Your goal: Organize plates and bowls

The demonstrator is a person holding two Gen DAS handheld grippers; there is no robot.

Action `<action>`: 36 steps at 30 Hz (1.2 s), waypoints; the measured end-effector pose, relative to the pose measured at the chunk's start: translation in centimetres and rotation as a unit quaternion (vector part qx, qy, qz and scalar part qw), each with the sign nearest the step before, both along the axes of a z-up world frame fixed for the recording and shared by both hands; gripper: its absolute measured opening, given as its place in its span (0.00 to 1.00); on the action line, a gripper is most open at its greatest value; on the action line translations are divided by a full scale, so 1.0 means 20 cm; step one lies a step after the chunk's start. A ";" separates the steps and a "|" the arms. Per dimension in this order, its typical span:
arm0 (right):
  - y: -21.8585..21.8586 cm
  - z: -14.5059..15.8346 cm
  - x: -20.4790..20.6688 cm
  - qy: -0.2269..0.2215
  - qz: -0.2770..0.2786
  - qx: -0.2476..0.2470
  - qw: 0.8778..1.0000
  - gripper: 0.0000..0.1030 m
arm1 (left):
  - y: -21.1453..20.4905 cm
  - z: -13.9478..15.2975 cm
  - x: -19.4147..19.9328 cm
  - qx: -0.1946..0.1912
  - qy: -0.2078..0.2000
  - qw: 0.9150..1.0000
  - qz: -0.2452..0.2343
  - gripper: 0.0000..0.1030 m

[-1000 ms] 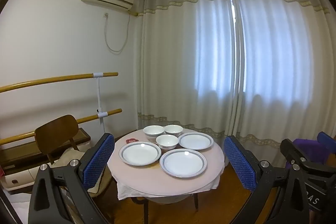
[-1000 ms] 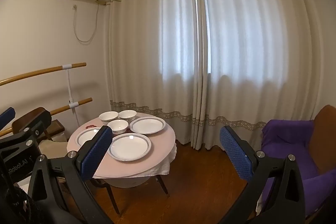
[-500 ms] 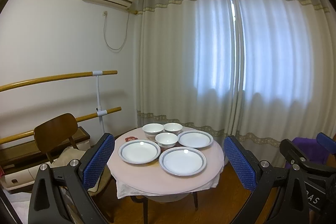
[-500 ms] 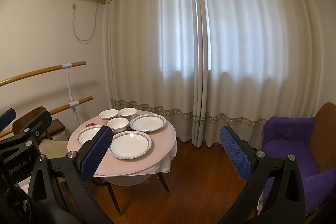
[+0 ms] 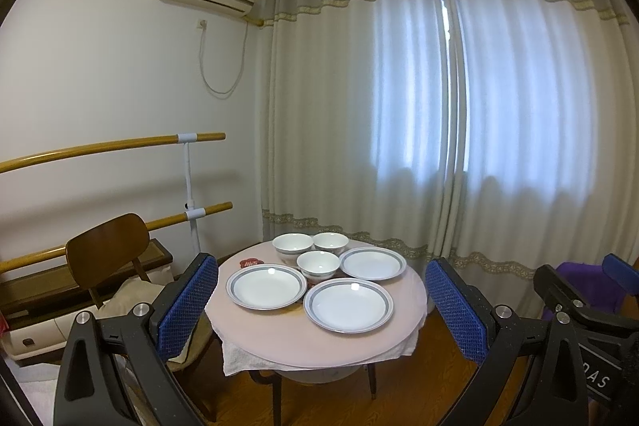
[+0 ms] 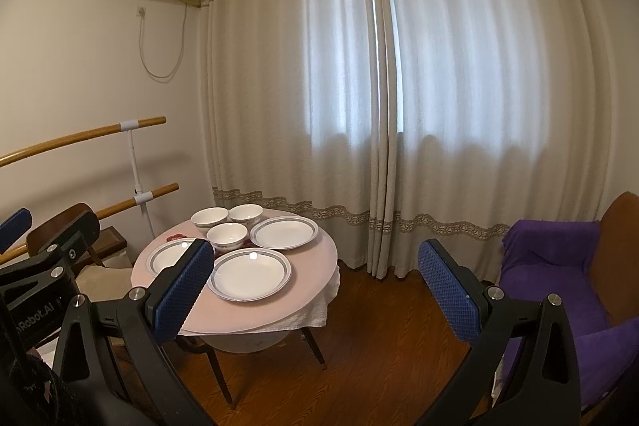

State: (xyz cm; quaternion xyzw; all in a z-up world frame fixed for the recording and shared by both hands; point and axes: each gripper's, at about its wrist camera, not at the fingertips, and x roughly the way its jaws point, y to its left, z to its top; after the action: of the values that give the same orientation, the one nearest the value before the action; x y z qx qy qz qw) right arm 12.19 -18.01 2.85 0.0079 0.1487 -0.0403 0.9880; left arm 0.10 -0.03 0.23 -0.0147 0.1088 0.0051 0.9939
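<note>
- Three white ceramic plates with grey-blue rim bands lie flat on the round pale-pink tabletop (image 5: 279, 336): the left plate (image 5: 266, 285), the near plate (image 5: 348, 304) and the far right plate (image 5: 372, 263).
- Three white ceramic bowls with a grey band stand upright behind and between the plates: the far left bowl (image 5: 292, 246), the far right bowl (image 5: 330, 242) and the front bowl (image 5: 318, 265) (its rim sits just beside the left plate).
- A small red printed mat (image 5: 250, 262) lies on the tabletop, left of the bowls.
- A white cloth (image 5: 239, 356) hangs below the table's edge.
- Left gripper (image 5: 321, 302), black frame with blue textured pads: jaws spread wide, holding nothing, well apart from the table.
- Right gripper (image 6: 315, 284), same build: jaws likewise released and empty; the tableware sits to its left in the right wrist view.
- A brown wooden chair (image 5: 104, 245) stands left of the table.
- A purple-covered armchair (image 6: 559, 266) stands to the right.
- Pale curtains (image 5: 419, 106) hang behind the table.
</note>
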 end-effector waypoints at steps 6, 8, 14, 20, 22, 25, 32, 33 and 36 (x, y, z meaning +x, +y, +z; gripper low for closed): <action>0.00 0.01 0.00 0.001 0.001 0.001 1.000 1.00 | 0.00 0.00 0.00 -0.001 0.001 1.000 0.000 0.99; 0.00 0.01 0.01 0.001 0.002 0.001 1.000 1.00 | 0.00 0.00 0.00 0.000 0.000 1.000 0.001 0.99; 0.01 0.01 0.01 0.000 0.004 0.003 1.000 1.00 | 0.00 -0.01 -0.01 -0.001 0.001 1.000 0.004 0.99; 0.06 -0.02 0.01 0.000 0.015 0.008 1.000 1.00 | 0.01 -0.02 -0.01 -0.001 0.001 1.000 0.011 0.99; 0.08 -0.03 0.01 0.001 0.017 0.007 1.000 1.00 | 0.02 -0.02 -0.01 -0.002 0.002 1.000 0.013 0.99; 0.09 -0.03 0.02 0.002 0.020 0.007 1.000 1.00 | 0.02 -0.02 0.00 -0.002 0.003 1.000 0.016 0.99; 0.11 -0.02 0.04 0.004 0.026 0.007 1.000 1.00 | 0.03 -0.02 0.00 -0.011 0.006 1.000 0.017 0.99; 0.12 -0.02 0.04 0.004 0.026 0.007 1.000 1.00 | 0.03 -0.03 0.00 -0.012 0.006 1.000 0.016 0.99; 0.11 -0.01 0.05 0.006 0.027 0.006 1.000 1.00 | 0.03 -0.02 0.01 -0.009 0.005 1.000 0.020 0.99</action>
State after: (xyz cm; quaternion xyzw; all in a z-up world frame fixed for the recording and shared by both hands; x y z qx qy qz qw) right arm 13.22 -15.78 2.63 0.0097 0.1554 -0.0124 0.9877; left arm 0.20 0.55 -0.20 -0.0253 0.1132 0.0241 0.9930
